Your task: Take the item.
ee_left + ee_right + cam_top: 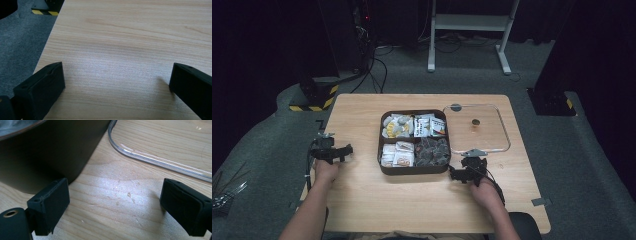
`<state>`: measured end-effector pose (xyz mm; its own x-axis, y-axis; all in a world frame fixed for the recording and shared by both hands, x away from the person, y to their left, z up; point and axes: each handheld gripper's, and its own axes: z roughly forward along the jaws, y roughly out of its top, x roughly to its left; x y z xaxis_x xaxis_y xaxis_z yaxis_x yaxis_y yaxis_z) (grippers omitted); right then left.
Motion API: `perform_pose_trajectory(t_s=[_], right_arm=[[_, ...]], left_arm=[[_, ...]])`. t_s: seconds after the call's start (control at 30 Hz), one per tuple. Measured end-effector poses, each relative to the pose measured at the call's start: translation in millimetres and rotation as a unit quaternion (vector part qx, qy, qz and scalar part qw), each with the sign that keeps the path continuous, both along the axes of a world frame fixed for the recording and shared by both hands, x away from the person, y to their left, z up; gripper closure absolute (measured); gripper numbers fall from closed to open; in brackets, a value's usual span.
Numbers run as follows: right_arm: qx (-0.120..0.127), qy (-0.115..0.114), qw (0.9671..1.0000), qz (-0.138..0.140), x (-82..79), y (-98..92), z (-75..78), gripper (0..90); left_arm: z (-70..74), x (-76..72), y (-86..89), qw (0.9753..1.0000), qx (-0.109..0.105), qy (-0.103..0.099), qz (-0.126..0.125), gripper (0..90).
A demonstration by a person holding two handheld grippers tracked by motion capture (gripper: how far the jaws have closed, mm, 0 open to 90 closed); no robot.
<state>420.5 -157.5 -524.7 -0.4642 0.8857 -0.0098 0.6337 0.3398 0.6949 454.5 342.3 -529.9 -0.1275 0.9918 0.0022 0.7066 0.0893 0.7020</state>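
A dark brown box (414, 170) with four compartments of wrapped snacks sits mid-table. Its clear lid (477, 129) lies flat on the table to its right. My left gripper (332, 151) rests near the table's left edge, open, with bare wood between its jaws (117, 75). My right gripper (468, 170) sits just off the box's front right corner, open over bare wood (115, 197). In the right gripper view the box's dark wall (50, 152) is at upper left and the lid's clear rim (160, 161) runs across the upper right.
The wooden table (362, 195) has free room along its front and left. Grey carpet (17, 50) lies past the left edge. A yellow-black striped base (314, 102) and a white table frame (469, 25) stand beyond the far edge.
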Motion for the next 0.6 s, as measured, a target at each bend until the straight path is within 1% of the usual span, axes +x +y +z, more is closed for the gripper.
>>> perform_pose_trajectory(t_s=[0.47,0.6], right_arm=[[-0.001,-0.001,1.0000,0.001,0.1,-0.1,0.0,8.7],[0.000,0.000,1.0000,0.000,0.0,0.0,0.0,8.7]], left_arm=[[0.0,0.2,0.1,1.0000,-0.001,0.000,-0.001,0.3],[2.1,1.0,0.8,1.0000,-0.001,0.006,0.005,2.1]])
